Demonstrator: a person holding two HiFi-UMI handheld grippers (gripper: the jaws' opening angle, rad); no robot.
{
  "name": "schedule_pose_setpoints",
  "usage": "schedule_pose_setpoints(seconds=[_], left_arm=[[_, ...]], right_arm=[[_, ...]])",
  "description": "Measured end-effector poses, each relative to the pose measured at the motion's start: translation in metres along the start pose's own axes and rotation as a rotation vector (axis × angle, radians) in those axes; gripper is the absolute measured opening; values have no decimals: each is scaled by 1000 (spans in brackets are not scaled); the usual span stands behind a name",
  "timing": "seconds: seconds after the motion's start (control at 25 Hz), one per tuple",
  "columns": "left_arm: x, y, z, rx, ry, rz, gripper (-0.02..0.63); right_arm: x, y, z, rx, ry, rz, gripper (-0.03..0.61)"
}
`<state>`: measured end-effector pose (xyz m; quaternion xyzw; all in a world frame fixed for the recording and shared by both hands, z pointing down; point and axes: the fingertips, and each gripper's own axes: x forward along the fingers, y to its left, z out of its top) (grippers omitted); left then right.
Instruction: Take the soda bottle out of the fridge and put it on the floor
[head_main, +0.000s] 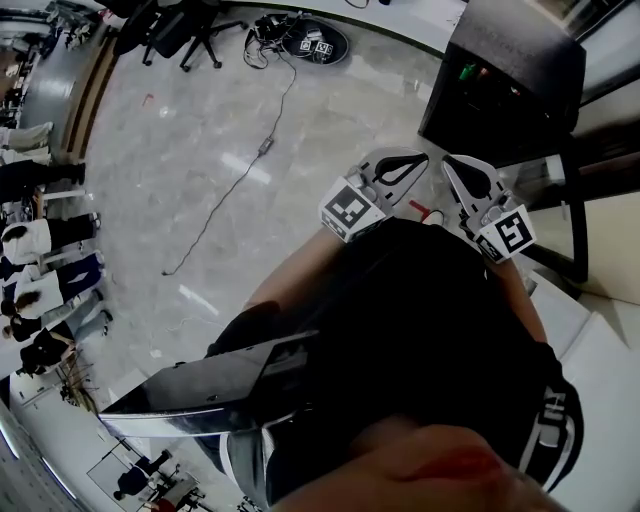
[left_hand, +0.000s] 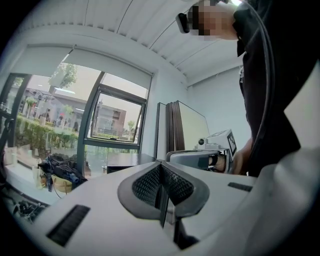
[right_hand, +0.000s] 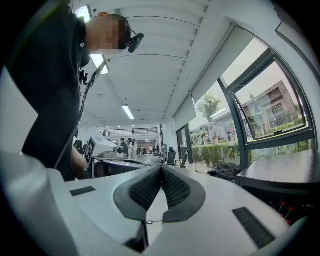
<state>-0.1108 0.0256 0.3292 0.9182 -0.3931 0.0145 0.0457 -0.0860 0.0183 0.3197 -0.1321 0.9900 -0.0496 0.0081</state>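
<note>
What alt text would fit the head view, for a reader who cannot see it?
Seen from above, a person in dark clothes holds the left gripper and the right gripper side by side, both with fingers shut and empty. A dark fridge stands beyond them at the upper right, and a cable runs across the grey floor.

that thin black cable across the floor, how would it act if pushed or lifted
The cable lies in a loose, wandering line, so it would probably flop and drape. It looks thin, so likely light and easy to slide on the glossy floor. Its far end runs into a pile of gear, so it may tug.
</note>
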Motion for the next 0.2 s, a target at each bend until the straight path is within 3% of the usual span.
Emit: schedule_pose_setpoints(seconds=[0.2], left_arm=[[-7, 8, 4, -6, -3, 18, -2]], right_arm=[[10, -2, 5, -3, -1, 5, 12]])
